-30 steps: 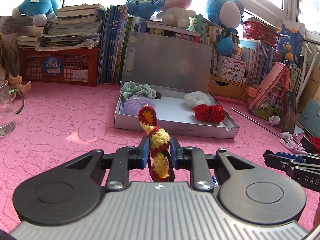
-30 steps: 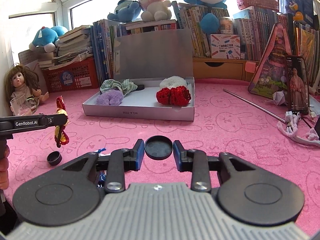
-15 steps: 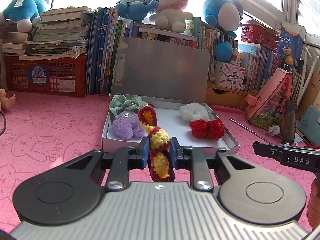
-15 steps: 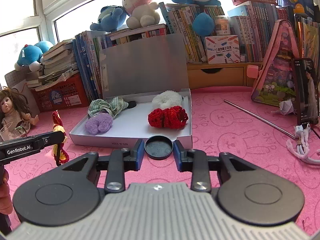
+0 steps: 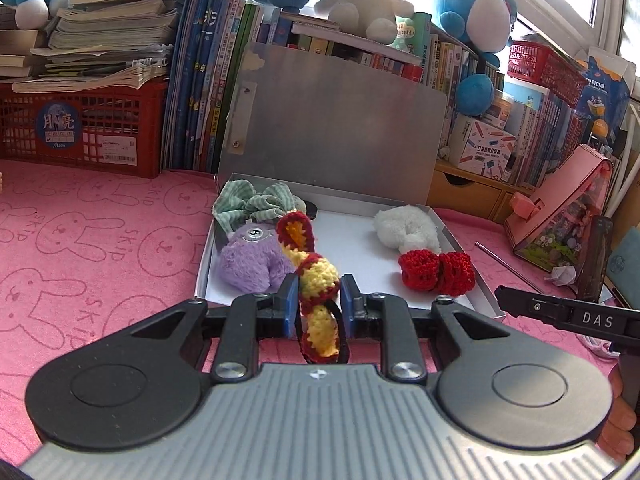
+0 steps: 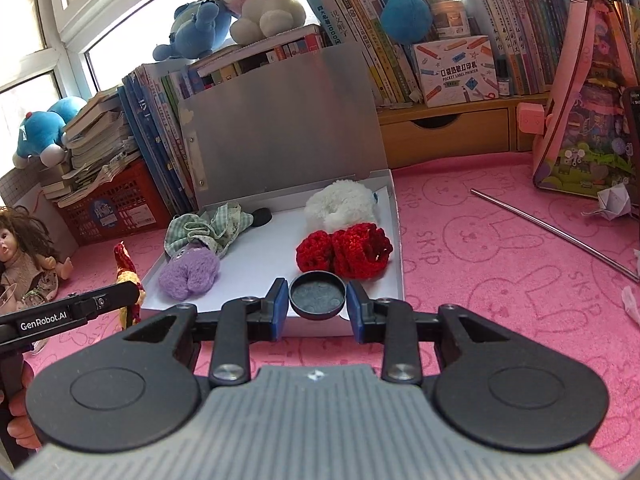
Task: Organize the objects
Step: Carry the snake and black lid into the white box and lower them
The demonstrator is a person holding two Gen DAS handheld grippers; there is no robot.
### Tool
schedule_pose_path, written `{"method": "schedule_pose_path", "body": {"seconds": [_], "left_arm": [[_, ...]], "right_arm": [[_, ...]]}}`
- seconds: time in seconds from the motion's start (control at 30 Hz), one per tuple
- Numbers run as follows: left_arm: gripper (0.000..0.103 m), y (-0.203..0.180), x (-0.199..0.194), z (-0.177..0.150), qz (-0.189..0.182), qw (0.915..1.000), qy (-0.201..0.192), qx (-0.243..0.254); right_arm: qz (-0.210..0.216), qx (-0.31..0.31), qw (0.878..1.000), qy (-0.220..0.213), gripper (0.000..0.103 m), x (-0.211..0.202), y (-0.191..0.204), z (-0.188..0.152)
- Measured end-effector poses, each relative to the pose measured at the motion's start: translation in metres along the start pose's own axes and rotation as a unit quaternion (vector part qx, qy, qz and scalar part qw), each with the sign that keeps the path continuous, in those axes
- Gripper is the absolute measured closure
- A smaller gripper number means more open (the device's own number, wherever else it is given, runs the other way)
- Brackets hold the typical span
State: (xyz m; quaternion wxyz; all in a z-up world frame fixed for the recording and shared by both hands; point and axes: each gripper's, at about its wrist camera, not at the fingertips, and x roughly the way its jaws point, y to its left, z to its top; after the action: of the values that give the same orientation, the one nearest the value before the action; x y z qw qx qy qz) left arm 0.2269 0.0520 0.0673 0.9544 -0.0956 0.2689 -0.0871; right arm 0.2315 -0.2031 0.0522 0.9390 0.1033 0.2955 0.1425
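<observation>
My left gripper is shut on a red and yellow crochet hair tie and holds it upright just before the front edge of the open white box. My right gripper is shut on a round black lid at the box's front edge. Inside the box lie a purple fluffy scrunchie, a green checked scrunchie, a white fluffy scrunchie and a red crochet scrunchie. The left gripper with the hair tie shows at the left of the right wrist view.
The box lid stands upright behind the box against rows of books. A red basket is at the back left, a doll at far left. A pink house-shaped case and a metal rod lie right.
Both grippers have moved forward toward the box, which now looks larger and closer. Each still holds its object.
</observation>
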Motion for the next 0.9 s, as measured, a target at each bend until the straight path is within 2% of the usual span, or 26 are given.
{"method": "schedule_pose_path", "body": {"seconds": [0.23, 0.47, 0.9], "left_arm": [[0.077, 0.002, 0.026, 0.013, 0.002, 0.9999, 0.012, 0.007], [0.077, 0.006, 0.057, 0.017, 0.0, 0.9987, 0.047, 0.021], [0.077, 0.014, 0.098, 0.015, 0.045, 0.9952, 0.071, 0.051]], "right_arm": [[-0.011, 0.0, 1.0, 0.015, 0.067, 0.026, -0.002, 0.011], [-0.014, 0.019, 0.998, 0.054, 0.067, 0.057, -0.012, 0.018], [-0.026, 0.025, 0.996, 0.082, 0.067, 0.085, -0.021, 0.016]]}}
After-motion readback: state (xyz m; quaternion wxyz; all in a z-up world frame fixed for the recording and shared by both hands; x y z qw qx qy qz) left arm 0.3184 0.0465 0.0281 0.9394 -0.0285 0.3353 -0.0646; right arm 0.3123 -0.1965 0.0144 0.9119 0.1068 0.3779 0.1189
